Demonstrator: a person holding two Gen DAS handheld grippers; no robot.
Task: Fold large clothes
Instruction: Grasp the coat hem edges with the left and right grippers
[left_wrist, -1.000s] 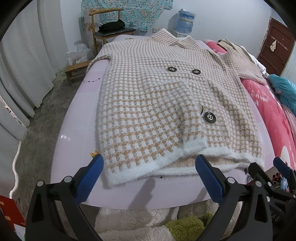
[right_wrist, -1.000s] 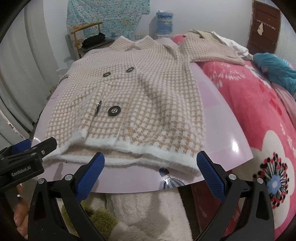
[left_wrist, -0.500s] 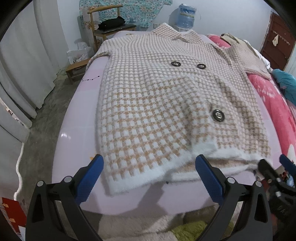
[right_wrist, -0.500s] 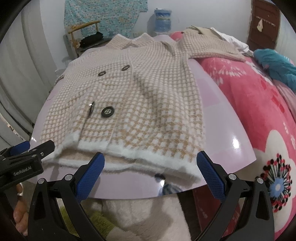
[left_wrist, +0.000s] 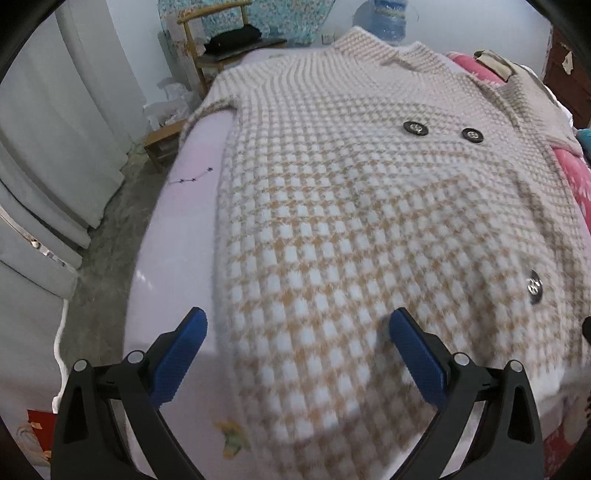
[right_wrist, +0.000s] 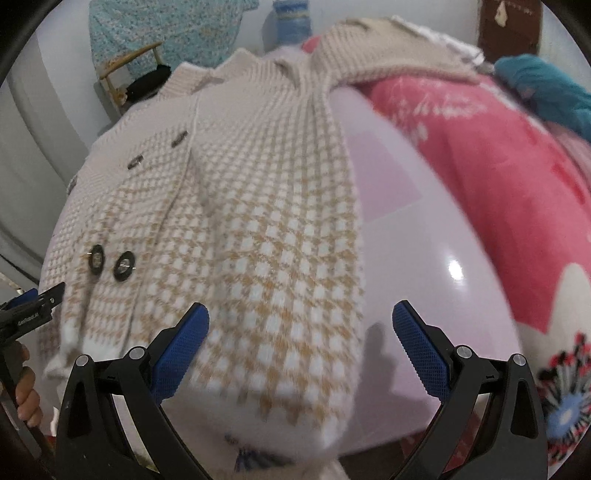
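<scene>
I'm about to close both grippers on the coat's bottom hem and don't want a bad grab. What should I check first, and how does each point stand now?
1. Left gripper open: ok.
2. Right gripper open: ok.
3. Beige-and-white checked fuzzy coat lying flat on the glossy pale pink table: ok.
4. White hem between each gripper's fingers: cannot tell, the near edge is blurred.
5. Dark round buttons away from the right gripper's fingers: ok.
6. Sleeve still spread over the pink floral blanket, not folded in: not ok.

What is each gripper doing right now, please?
Left gripper: open, holding nothing, over the coat.
Right gripper: open, holding nothing.
</scene>
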